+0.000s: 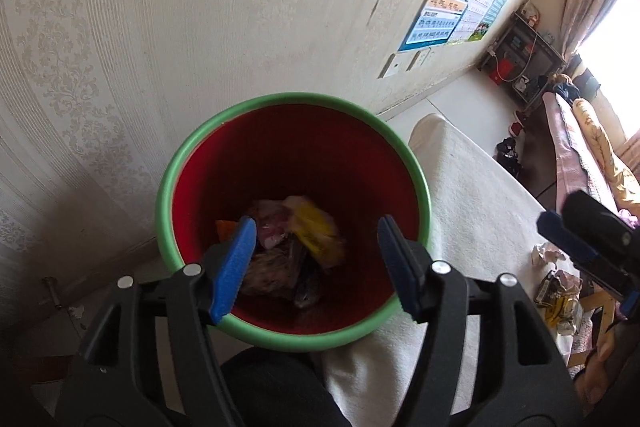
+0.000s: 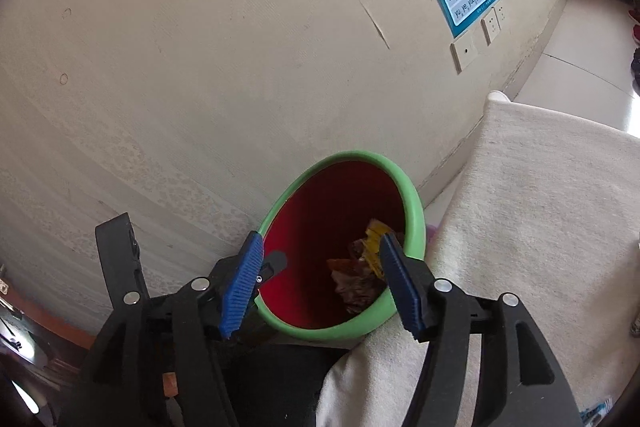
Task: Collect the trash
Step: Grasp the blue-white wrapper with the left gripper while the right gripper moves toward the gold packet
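Observation:
A red bin with a green rim [image 1: 192, 147] stands by the wall, next to a white-covered table. It holds crumpled wrappers: a yellow one [image 1: 316, 227], a pinkish one and darker pieces. My left gripper [image 1: 316, 259] is open and empty, right above the bin's mouth. The bin also shows in the right wrist view [image 2: 416, 211], with the wrappers [image 2: 356, 279] inside. My right gripper [image 2: 320, 279] is open and empty above the bin's near rim. In the left wrist view the right gripper's blue finger [image 1: 568, 239] shows at the right edge. The left gripper's black body [image 2: 120, 255] shows left of the bin.
The white cloth-covered table [image 1: 480, 211] lies right of the bin. Crumpled wrappers [image 1: 556, 287] lie at its right end. The patterned wall [image 1: 160, 27] is close behind the bin, with a poster [image 1: 448, 11] and sockets. A shelf and a sofa stand far right.

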Motion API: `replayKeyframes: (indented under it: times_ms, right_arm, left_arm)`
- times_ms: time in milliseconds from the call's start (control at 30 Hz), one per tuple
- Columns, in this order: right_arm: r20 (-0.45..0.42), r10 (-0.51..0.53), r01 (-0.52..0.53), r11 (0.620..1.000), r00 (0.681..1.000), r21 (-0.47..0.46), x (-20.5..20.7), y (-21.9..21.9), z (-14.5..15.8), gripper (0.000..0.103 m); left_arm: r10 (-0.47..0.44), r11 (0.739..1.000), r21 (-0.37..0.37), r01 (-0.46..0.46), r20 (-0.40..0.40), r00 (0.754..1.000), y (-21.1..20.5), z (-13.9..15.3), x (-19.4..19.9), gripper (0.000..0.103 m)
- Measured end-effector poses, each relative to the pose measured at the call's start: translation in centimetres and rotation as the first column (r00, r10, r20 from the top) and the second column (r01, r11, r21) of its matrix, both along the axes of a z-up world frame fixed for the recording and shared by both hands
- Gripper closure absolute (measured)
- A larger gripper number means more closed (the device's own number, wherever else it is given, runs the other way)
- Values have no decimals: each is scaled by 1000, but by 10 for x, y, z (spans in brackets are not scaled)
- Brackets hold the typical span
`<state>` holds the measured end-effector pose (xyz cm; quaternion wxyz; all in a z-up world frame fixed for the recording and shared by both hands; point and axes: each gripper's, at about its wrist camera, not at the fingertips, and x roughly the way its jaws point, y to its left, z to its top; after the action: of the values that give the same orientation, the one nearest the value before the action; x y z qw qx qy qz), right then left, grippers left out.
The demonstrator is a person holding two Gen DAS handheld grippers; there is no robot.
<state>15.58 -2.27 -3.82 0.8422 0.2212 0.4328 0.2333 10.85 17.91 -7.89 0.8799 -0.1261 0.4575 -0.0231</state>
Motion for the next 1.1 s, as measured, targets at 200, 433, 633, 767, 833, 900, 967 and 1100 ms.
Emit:
replayKeyframes:
  times_ms: [200,433,633,767,833,900,967,1100]
  right_arm:
    - [6,-35,35,994,999,-102,-55,-55,2,35]
    - [-25,-321,296,898,947,-327,-113,-167,-17,34]
    - [-145,-490,432,849,860,-305,-128,-235,-41,34]
    - [-207,-412,339,887,887,-314,-137,-228,-44,34]
    - [-186,-338,260,901,923,-346,-145,-210,-34,34]
    - [-153,-265,180,890,952,-420,-155,-194,-26,34]
    - [-143,-210,118,871,967,-477,-161,-181,-26,34]
    - [-199,-140,37,892,970,-450,-171,-172,-43,35]
  left_arm:
    - [-39,999,-20,39,6,999,-21,1,-9,42]
    - [-158,987,-45,156,-24,987,-78,-3,-22,42]
    - [-447,893,-91,440,-93,889,-184,-20,-54,41]
    - [-587,809,-124,574,-152,795,-247,-39,-69,40]
    - [-630,776,-122,619,-172,757,-270,-49,-74,40]
    - [-668,742,-98,663,-197,718,-290,-61,-78,40]
    - [-677,726,-67,684,-238,696,-300,-75,-79,59]
    - [-677,728,-87,680,-248,693,-293,-83,-82,74]
